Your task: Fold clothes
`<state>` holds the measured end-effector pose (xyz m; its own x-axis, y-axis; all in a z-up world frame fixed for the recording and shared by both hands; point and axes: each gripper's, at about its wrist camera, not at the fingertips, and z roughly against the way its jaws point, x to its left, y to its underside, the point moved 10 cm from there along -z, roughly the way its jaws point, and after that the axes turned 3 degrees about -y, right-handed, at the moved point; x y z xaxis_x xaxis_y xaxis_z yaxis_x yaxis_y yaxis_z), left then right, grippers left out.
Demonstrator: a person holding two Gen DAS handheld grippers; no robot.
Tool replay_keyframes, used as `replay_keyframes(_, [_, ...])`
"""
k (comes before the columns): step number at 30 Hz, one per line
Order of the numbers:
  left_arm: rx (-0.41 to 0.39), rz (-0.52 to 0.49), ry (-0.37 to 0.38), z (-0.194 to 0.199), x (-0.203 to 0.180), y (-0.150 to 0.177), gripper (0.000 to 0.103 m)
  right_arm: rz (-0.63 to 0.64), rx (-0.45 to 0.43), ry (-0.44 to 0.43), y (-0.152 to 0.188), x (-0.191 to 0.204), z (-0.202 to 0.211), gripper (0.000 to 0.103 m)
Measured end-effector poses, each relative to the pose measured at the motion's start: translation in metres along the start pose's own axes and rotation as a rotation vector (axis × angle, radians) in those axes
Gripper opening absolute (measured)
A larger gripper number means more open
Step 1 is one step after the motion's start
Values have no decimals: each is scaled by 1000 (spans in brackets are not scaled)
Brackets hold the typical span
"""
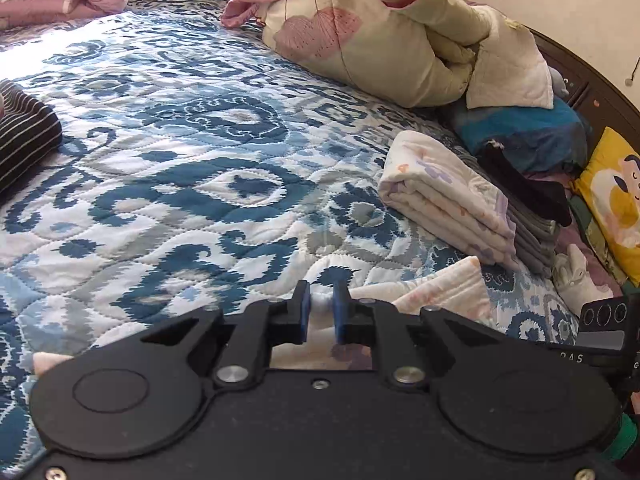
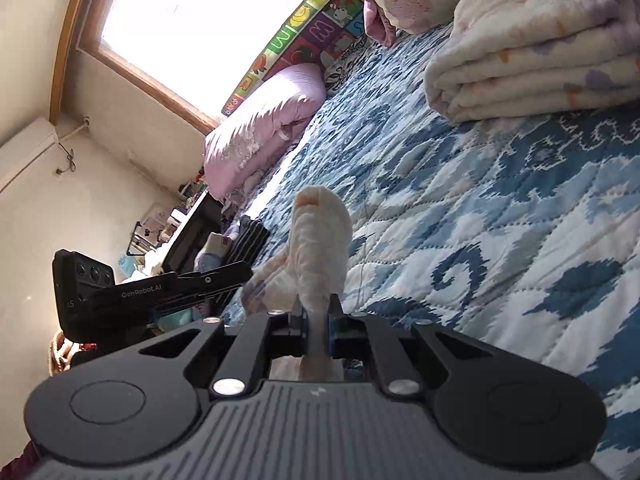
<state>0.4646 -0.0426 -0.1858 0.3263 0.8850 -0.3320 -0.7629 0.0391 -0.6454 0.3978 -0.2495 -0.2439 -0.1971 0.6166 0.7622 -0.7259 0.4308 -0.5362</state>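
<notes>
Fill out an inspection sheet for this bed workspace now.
Surface: blue and white quilted bedspread, wrinkled.
Job's things: pale printed cloth pinched by both grippers; folded stack to the right in the left wrist view.
Clutter: striped garment, cream quilt bundle, pink duvet, yellow cushion.
Grippers: left gripper shut on the cloth's edge; right gripper shut on a raised fold.
Cables: a thin cord on the wall.
Surroundings: bright window, alphabet mat.
</notes>
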Motion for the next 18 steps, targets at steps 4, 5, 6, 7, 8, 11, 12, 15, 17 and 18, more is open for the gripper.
replay_keyframes(4, [67,-26,-128,-29,26,17,9,30,81,202,5,-23,-23,8])
replay_keyframes(5, [61,-12,-120,-27,28,16,9,50,70,222,1,-18,-21,11])
replay_keyframes(6, [48,-8,-123,-23,29,14,9,74,56,245,-2,-14,-19,17])
replay_keyframes(7, [25,-12,-136,-16,30,11,9,129,15,291,-8,-9,-12,26])
replay_keyframes(8, [0,-19,-152,-8,32,8,11,144,-9,310,-12,-8,-6,32])
replay_keyframes(11, [-72,-45,-156,19,24,1,11,169,-62,339,-24,-14,13,32])
replay_keyframes(12, [-79,-53,-124,23,15,1,11,193,-75,316,-29,-7,14,31])
replay_keyframes(15, [-45,-127,-37,13,-18,14,12,240,-30,176,-28,20,1,31])
replay_keyframes(17, [5,-191,-25,-5,-34,26,20,259,62,205,-17,17,-19,30])
replay_keyframes(18, [42,-217,-81,-21,-31,33,24,261,125,256,-9,8,-31,29])
